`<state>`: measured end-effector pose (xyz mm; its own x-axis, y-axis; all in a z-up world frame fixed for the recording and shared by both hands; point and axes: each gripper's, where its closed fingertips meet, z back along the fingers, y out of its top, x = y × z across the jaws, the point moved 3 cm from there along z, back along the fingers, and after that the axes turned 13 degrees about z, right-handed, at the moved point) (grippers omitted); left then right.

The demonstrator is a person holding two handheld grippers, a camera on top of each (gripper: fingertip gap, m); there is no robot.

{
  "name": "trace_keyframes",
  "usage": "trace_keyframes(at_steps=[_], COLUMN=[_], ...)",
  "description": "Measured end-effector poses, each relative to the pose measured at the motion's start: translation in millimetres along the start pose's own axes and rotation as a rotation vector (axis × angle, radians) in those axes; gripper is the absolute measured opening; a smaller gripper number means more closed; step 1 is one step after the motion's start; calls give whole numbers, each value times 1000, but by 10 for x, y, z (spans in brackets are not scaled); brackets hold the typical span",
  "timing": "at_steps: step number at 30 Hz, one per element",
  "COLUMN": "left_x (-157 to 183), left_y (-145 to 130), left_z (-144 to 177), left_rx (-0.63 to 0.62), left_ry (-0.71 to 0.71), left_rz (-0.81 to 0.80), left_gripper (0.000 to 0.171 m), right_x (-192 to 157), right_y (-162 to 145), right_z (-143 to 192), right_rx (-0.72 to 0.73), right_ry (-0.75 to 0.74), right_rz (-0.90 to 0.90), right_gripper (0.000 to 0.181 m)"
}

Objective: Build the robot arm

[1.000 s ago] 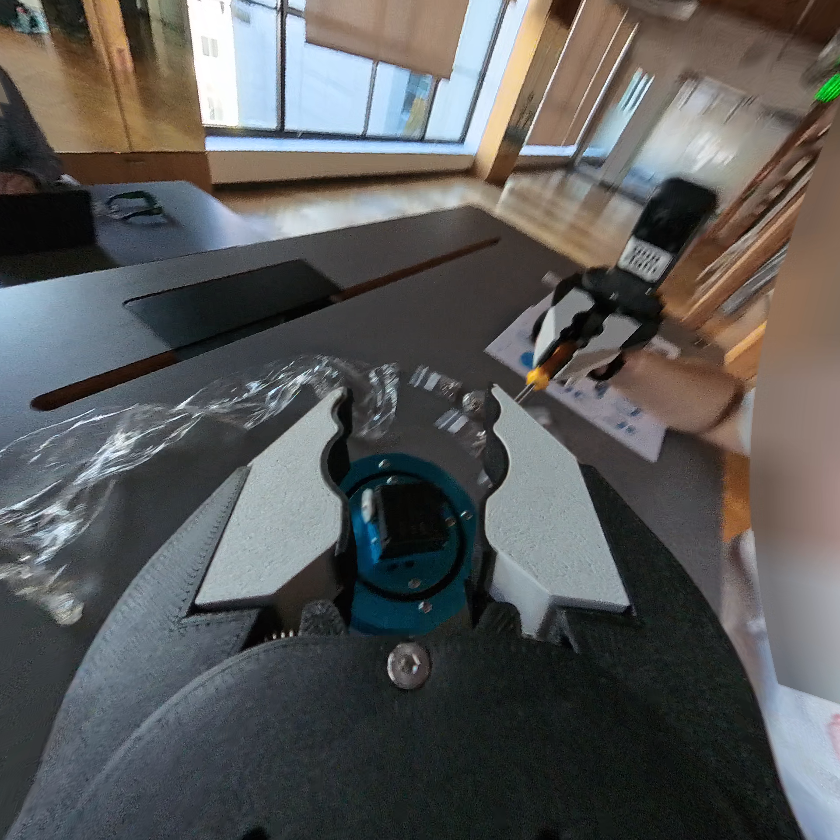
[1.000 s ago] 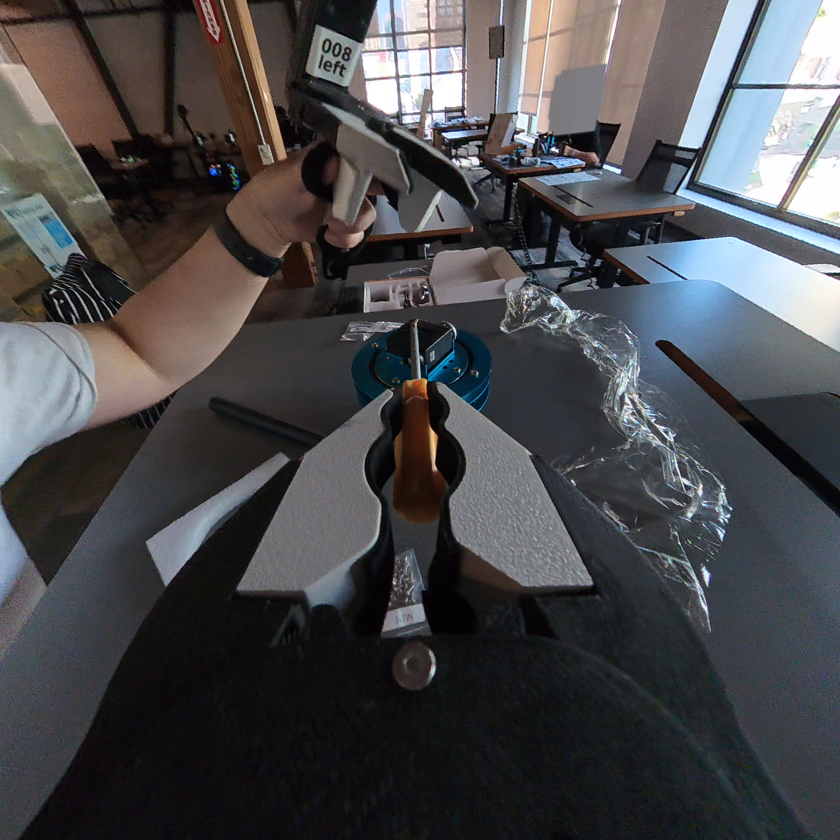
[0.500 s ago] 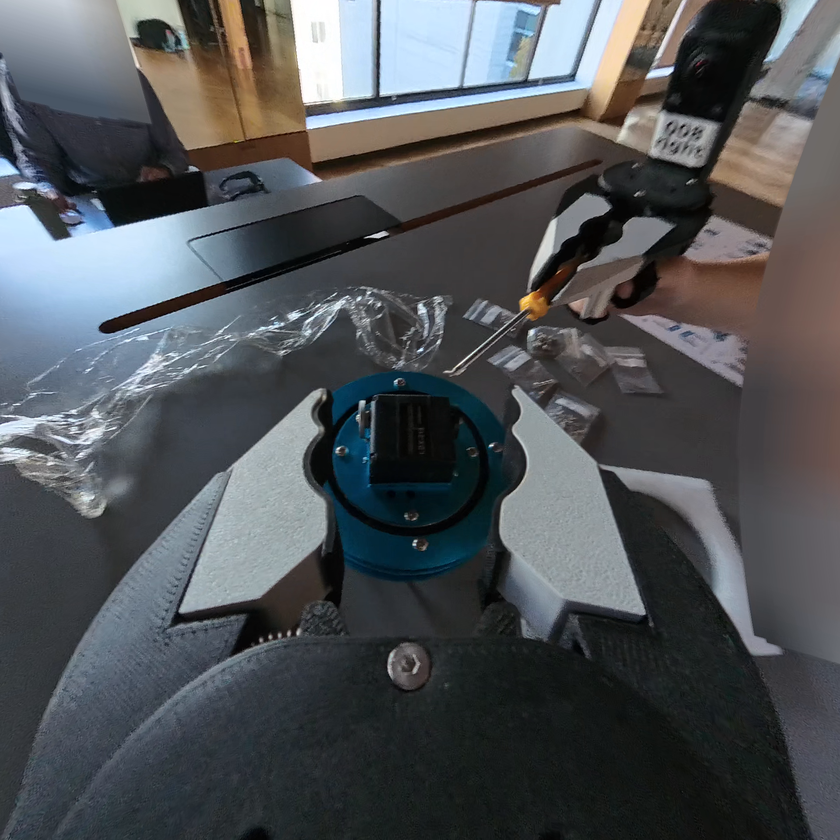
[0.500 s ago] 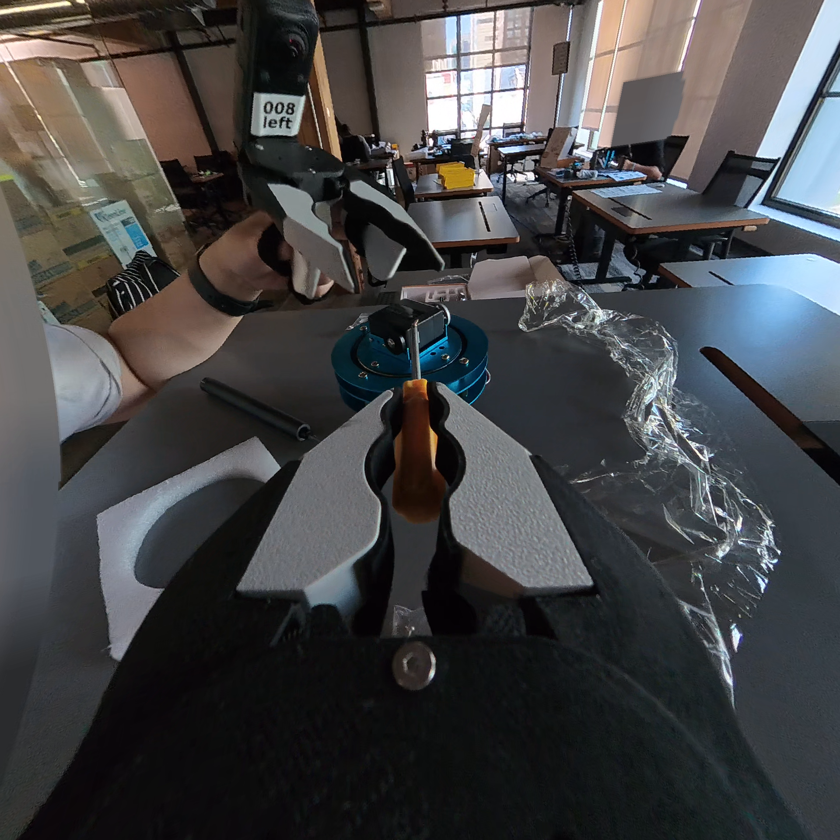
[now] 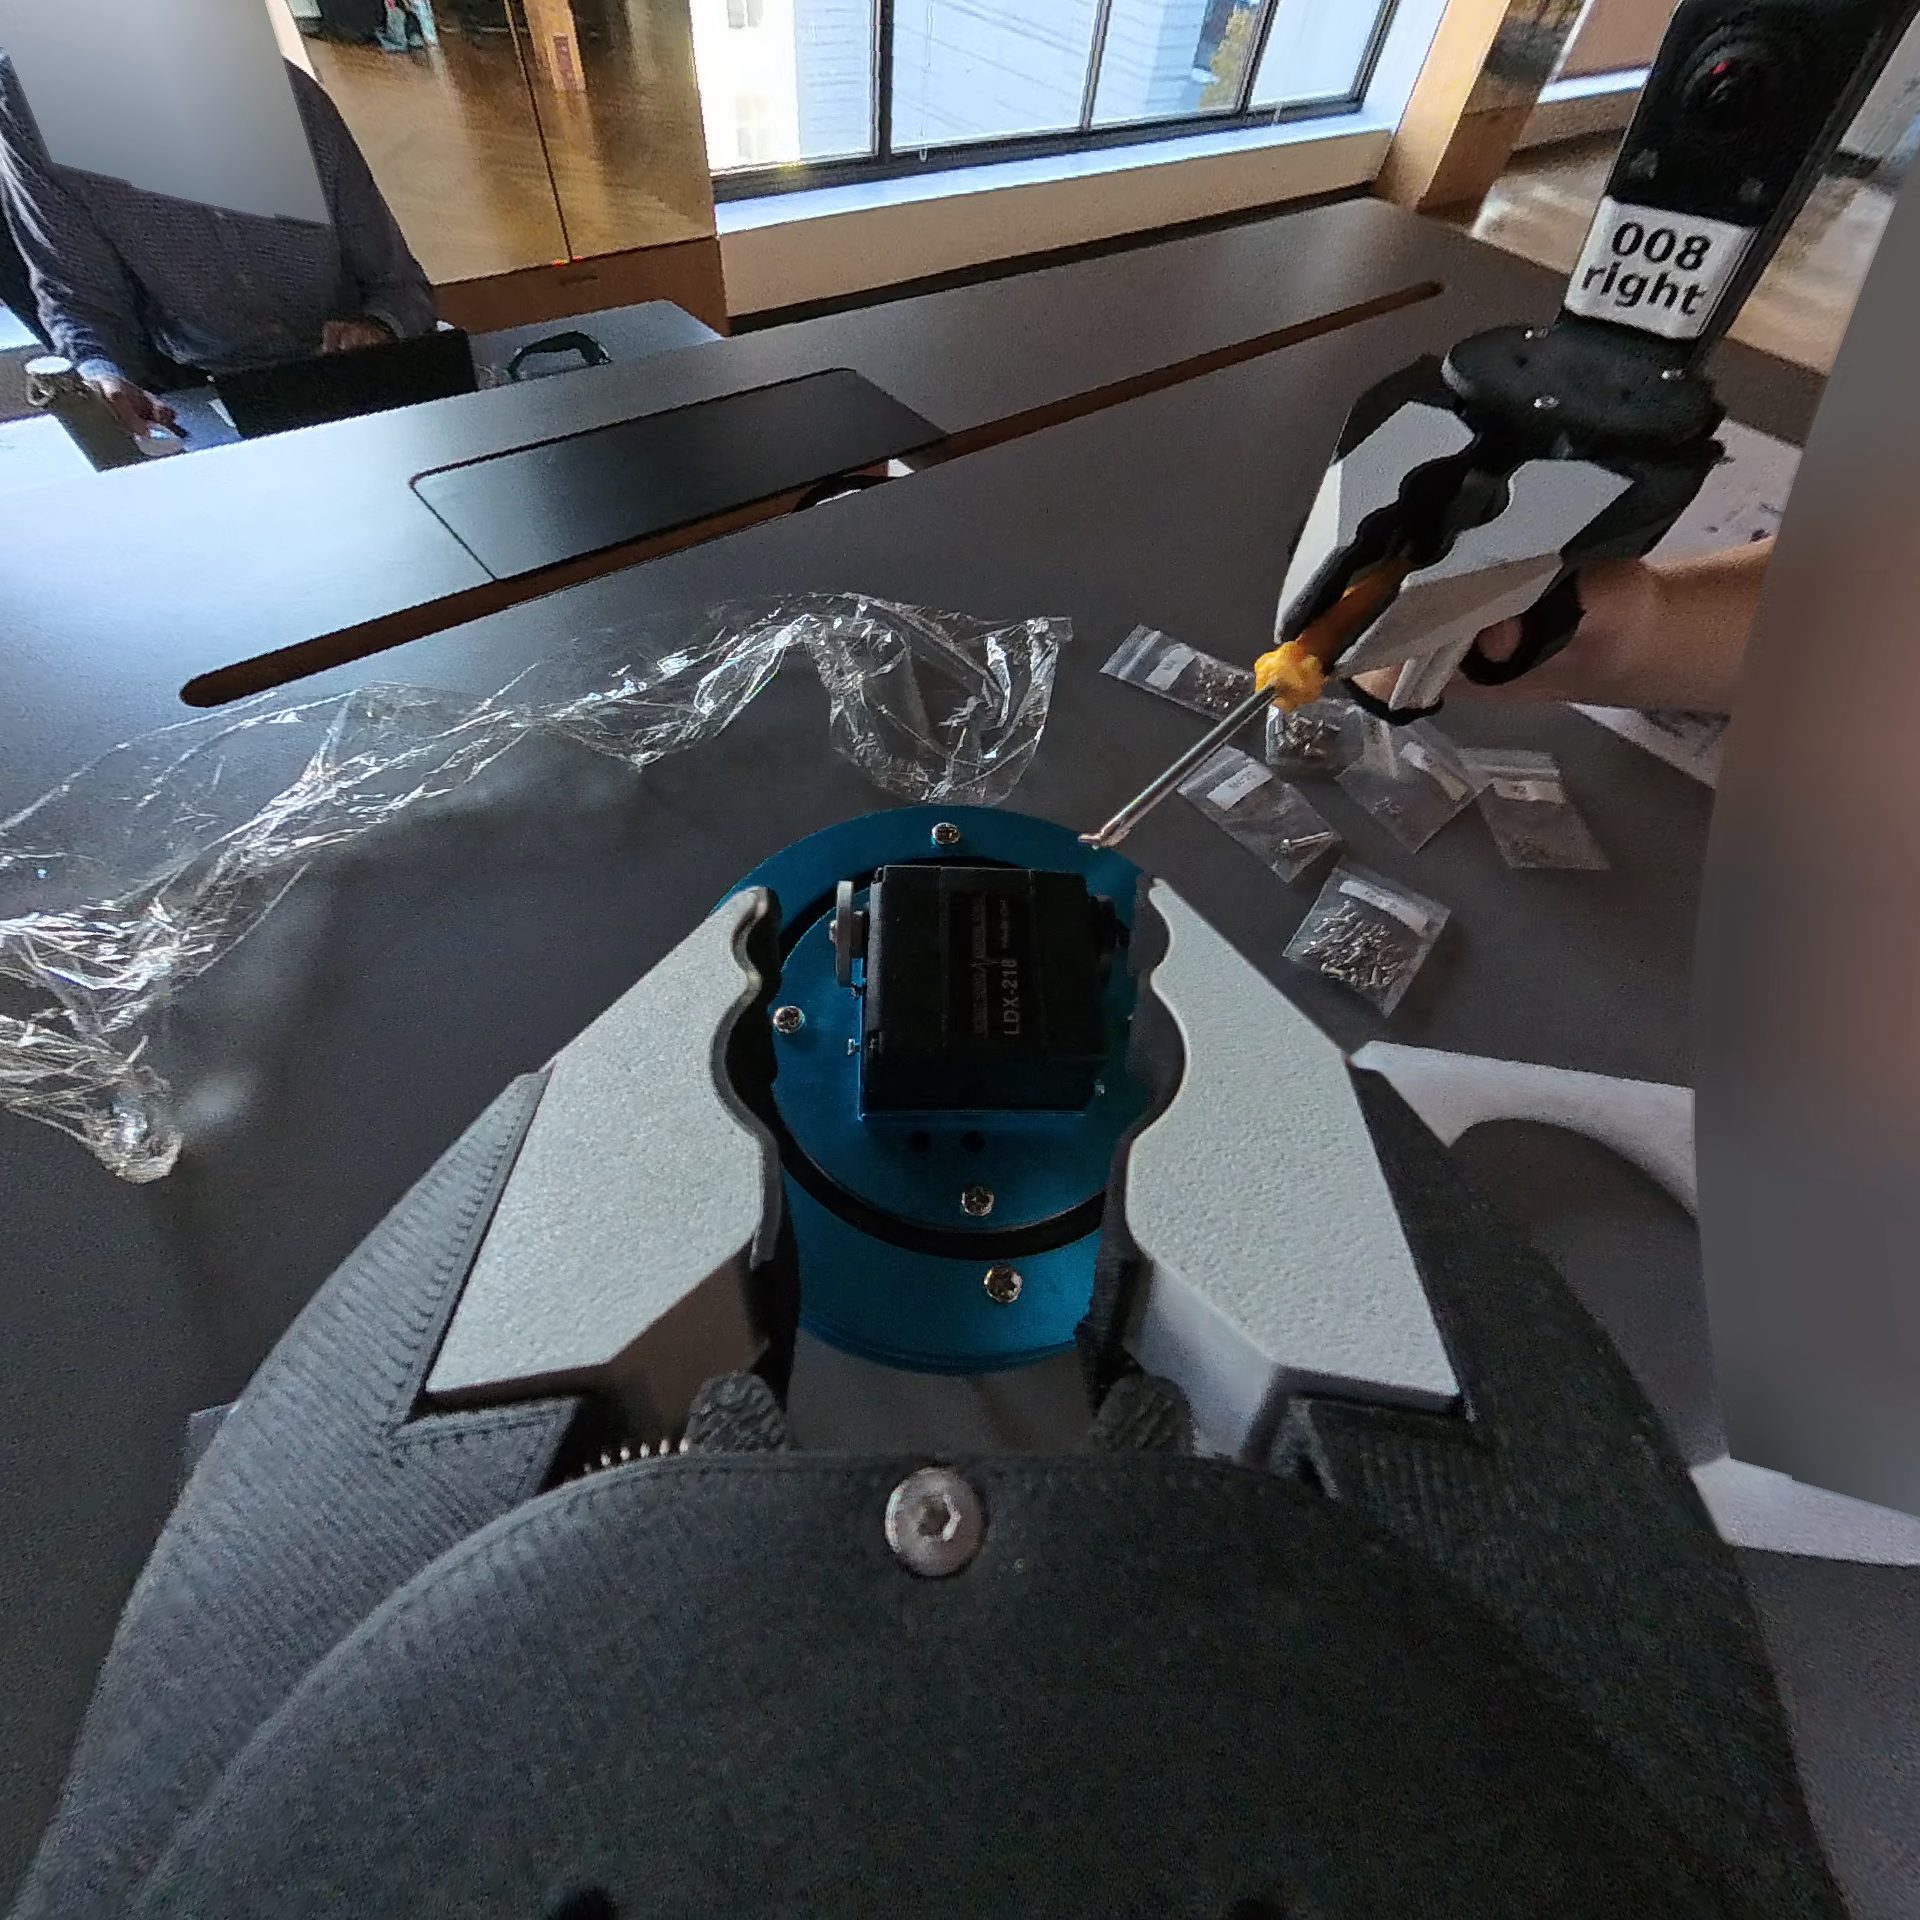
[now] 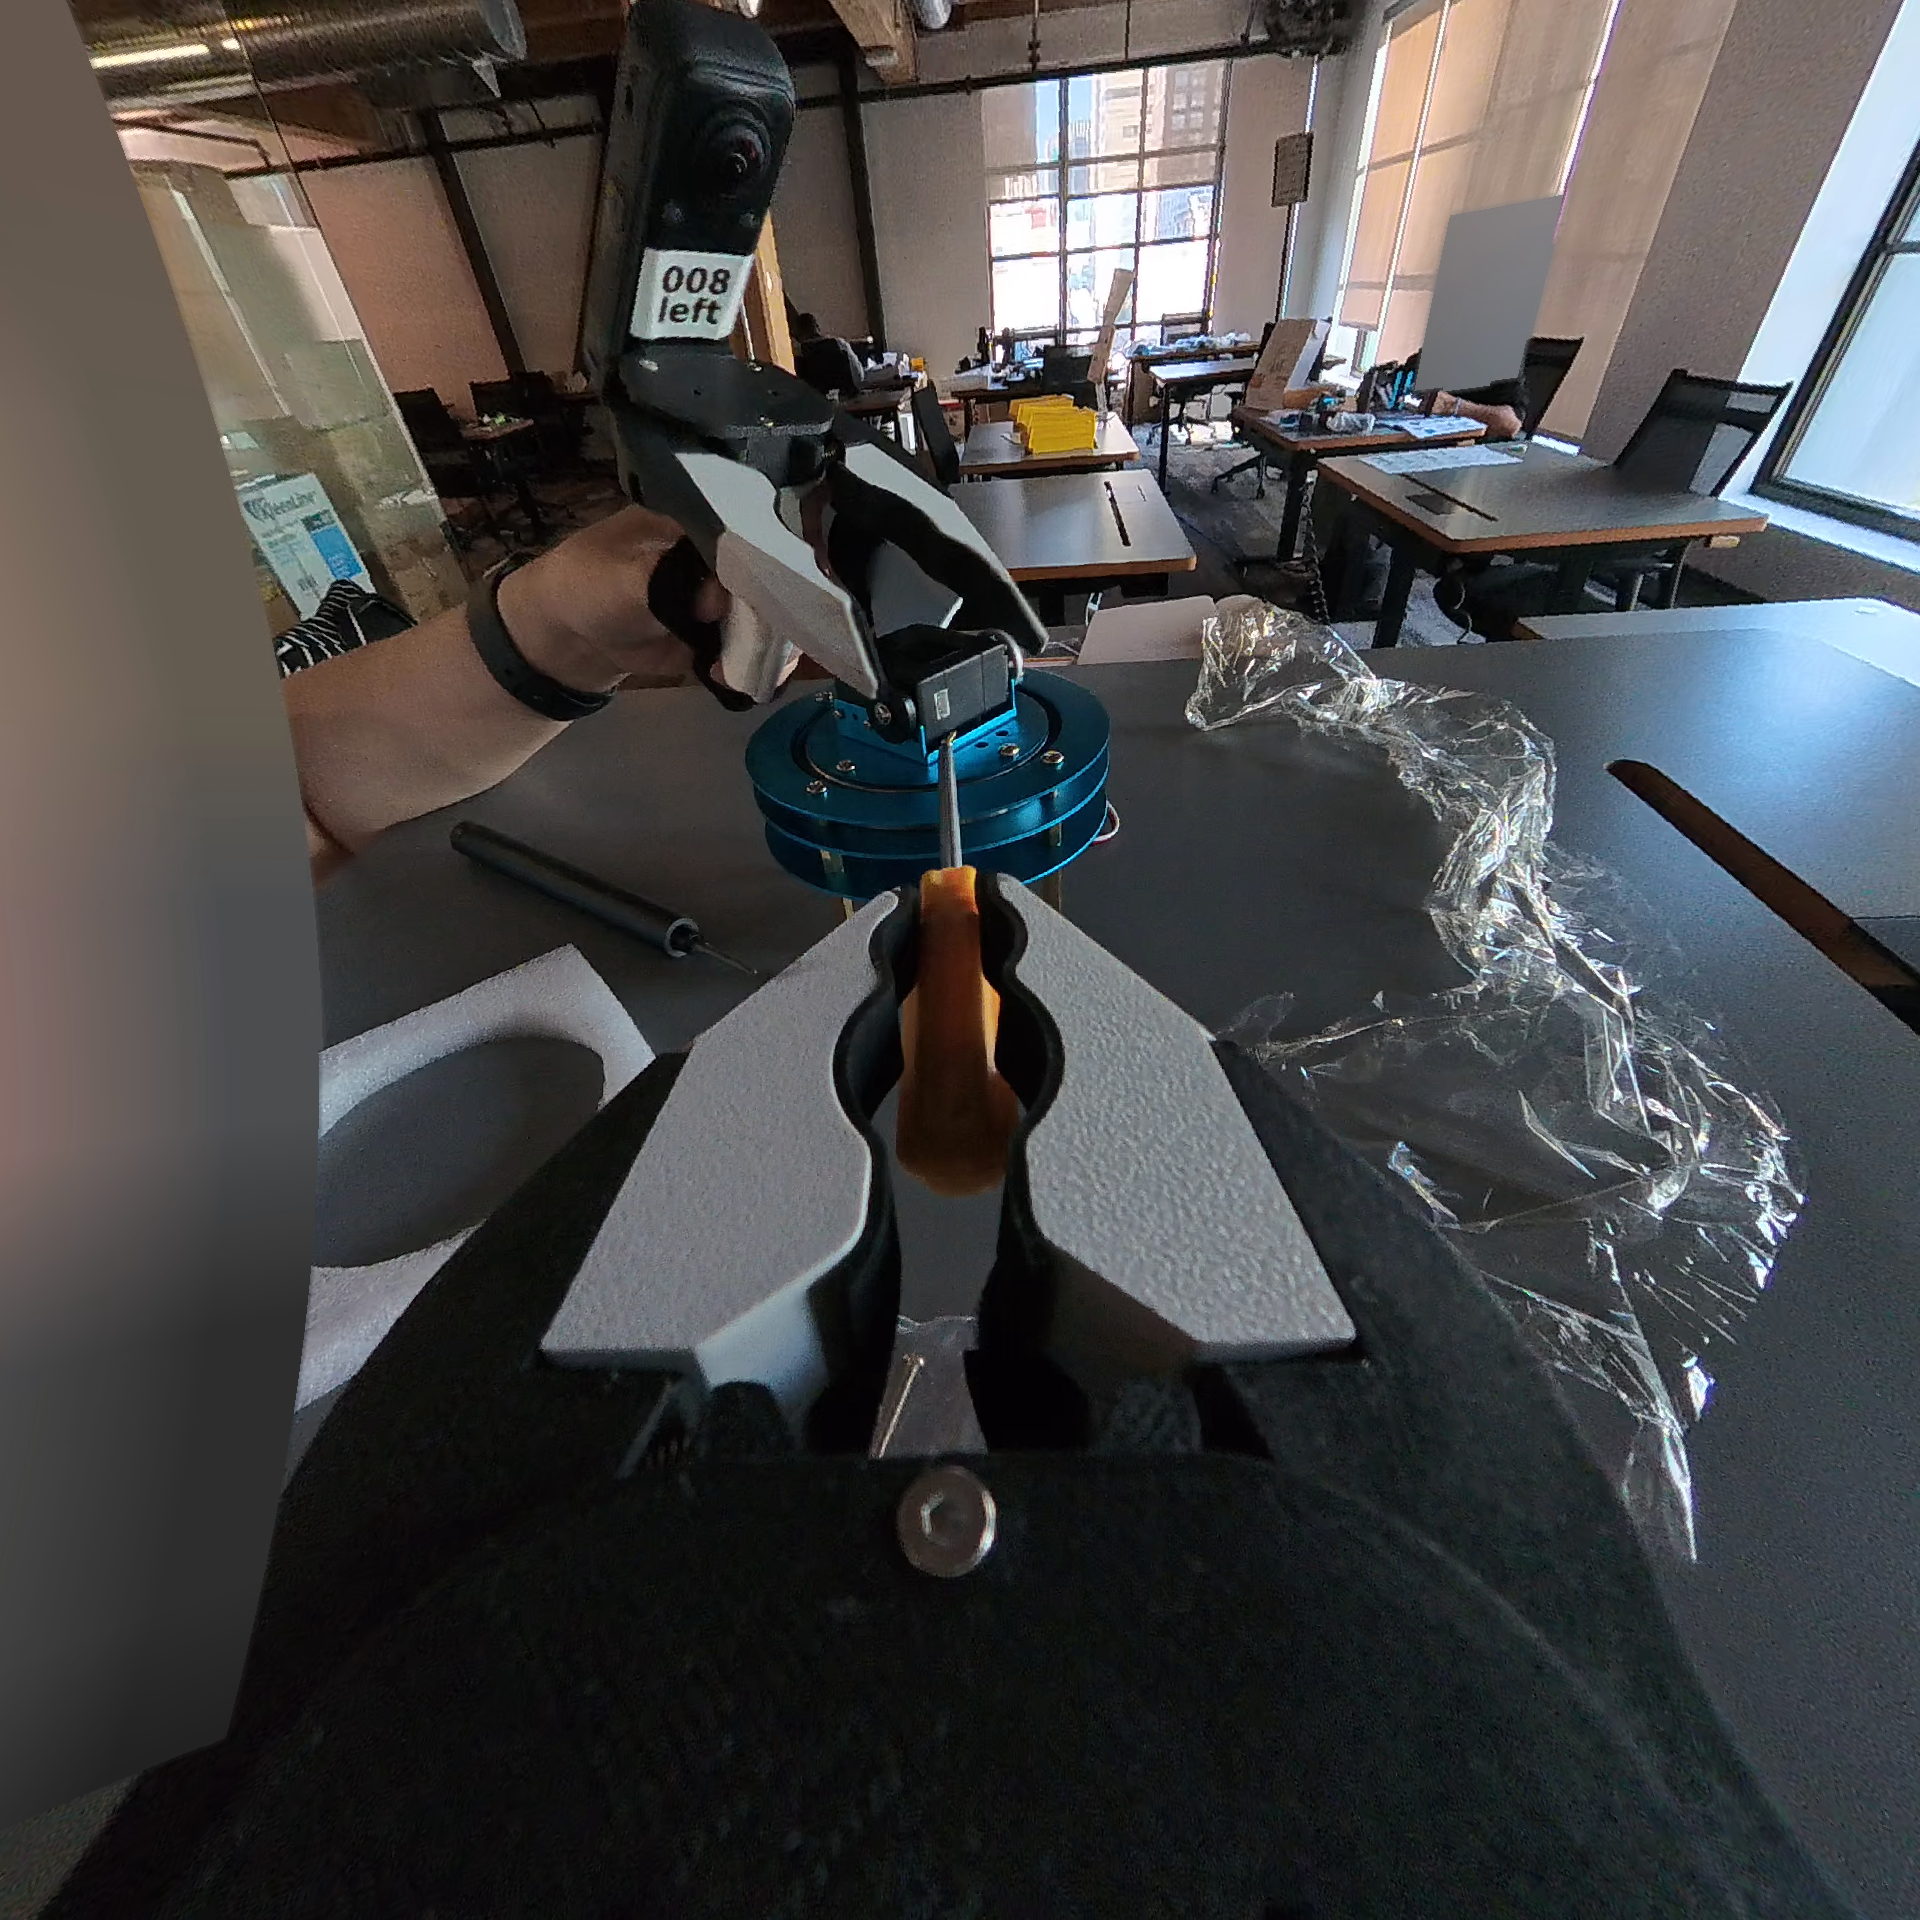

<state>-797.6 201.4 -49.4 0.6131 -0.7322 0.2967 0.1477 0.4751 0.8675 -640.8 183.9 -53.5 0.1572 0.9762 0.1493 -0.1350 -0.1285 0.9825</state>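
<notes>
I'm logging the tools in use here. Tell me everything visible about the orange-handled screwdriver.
The screwdriver has a translucent orange handle and a thin bare metal shaft. The right gripper is shut on its handle. Its shaft slants down toward the blue round base, with its tip at the base's far rim, beside the black servo.

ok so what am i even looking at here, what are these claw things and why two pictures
These are two hand-held grippers, each squeezed by a person's hand, each carrying its own camera looking along its fingers. One picture comes from each.

The left gripper is open, its grey fingers either side of a small black box-shaped motor mounted on a round blue metal base. The right gripper is shut on an orange-handled screwdriver, tip near the base.

On the dark grey table lie crumpled clear plastic wrap, small clear bags of screws, white foam and a black rod-shaped tool.
</notes>
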Motion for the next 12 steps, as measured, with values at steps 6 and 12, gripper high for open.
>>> trace_keyframes(at_steps=[6,12], left_x=[-35,7], left_y=[-22,-33], left_z=[-14,-15], left_rx=[-13,-24], left_ry=[35,33], left_rz=[-32,-70], left_gripper=[69,63], right_x=[-10,-49], right_y=[-53,-43], right_z=[-33,-41], right_rx=[-12,-14], right_ry=[9,6], right_rz=[8,25], right_gripper=[10,10])
